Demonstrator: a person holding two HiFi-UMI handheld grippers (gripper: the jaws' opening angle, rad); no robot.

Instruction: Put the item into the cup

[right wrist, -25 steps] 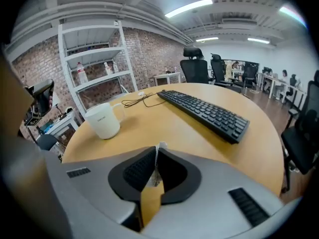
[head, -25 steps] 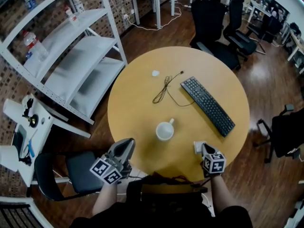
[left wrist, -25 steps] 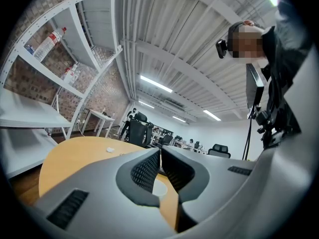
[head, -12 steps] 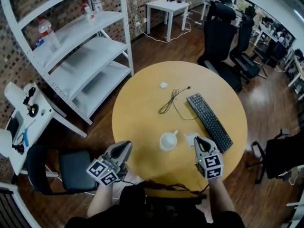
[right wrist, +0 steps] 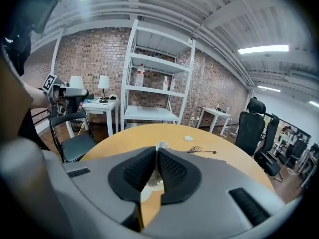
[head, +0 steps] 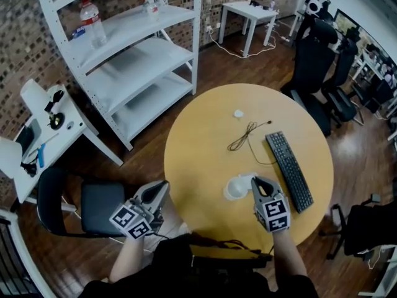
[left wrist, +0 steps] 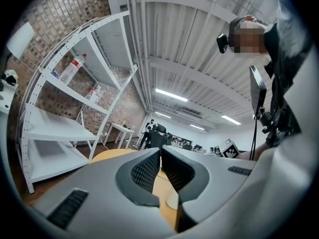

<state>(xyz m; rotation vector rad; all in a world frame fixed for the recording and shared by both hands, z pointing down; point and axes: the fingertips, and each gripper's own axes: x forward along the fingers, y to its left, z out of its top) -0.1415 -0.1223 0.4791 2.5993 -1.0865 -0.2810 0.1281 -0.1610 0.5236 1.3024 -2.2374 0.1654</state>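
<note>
A white cup (head: 234, 189) stands on the round wooden table (head: 198, 148), near its front edge. My right gripper (head: 255, 180) hangs at the cup's right rim, shut on a small flat white item (right wrist: 161, 146) that sticks out past the fingertips. In the right gripper view, part of the cup (right wrist: 148, 192) shows just below the jaws. My left gripper (head: 160, 189) is off the table's left front edge, over a chair; its jaws are together with nothing between them.
A black keyboard (head: 291, 171) lies right of the cup. A thin black cable (head: 245, 135) and a small white object (head: 239, 113) lie farther back. A white shelf rack (head: 136, 61) stands at left, a black chair (head: 93, 207) beside me, office chairs (head: 316, 61) behind.
My right gripper has carried the white item from the table's front right edge leftward up to the cup's rim. The left gripper has stayed beside the table.
</note>
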